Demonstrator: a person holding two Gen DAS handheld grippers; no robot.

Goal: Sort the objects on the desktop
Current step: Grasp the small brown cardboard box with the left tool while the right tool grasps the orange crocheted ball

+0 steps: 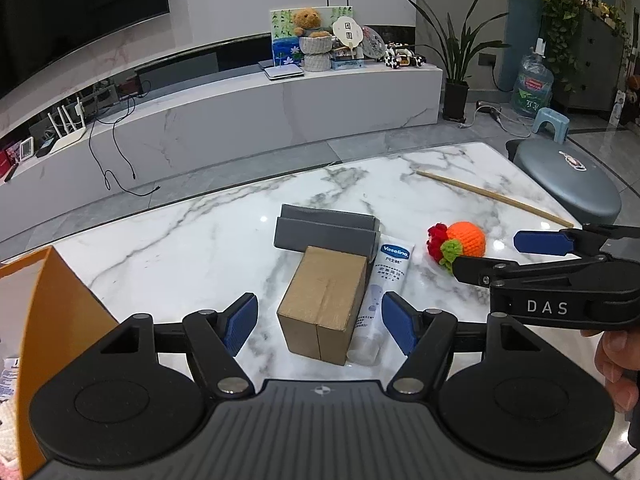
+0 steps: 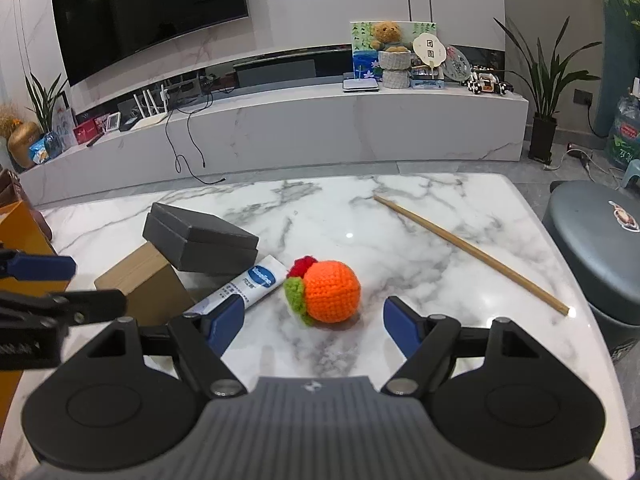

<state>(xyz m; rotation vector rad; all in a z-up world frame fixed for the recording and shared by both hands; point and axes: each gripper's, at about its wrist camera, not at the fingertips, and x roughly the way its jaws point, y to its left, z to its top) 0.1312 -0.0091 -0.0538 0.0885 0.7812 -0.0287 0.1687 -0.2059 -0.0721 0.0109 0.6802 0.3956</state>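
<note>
The left gripper (image 1: 320, 322) is hanging with its jaws spread wide around the near end of the cardboard box (image 1: 324, 304), likely lining up to grab it. Touching the box's right side, a cream tube (image 1: 384, 292) is lying flat; a grey case (image 1: 326, 232) is sitting behind the box. The right gripper (image 2: 314, 324) is gaping, empty, just before the knitted orange (image 2: 326, 296), right of the box.

On white marble table (image 1: 208, 240): brown cardboard box (image 1: 325, 304) before grey lidded case (image 1: 326, 232); white Vaseline tube (image 1: 384, 292) just right of box; orange crocheted ball (image 1: 460, 242) further right; wooden chopstick (image 1: 494, 198) behind ball.
</note>
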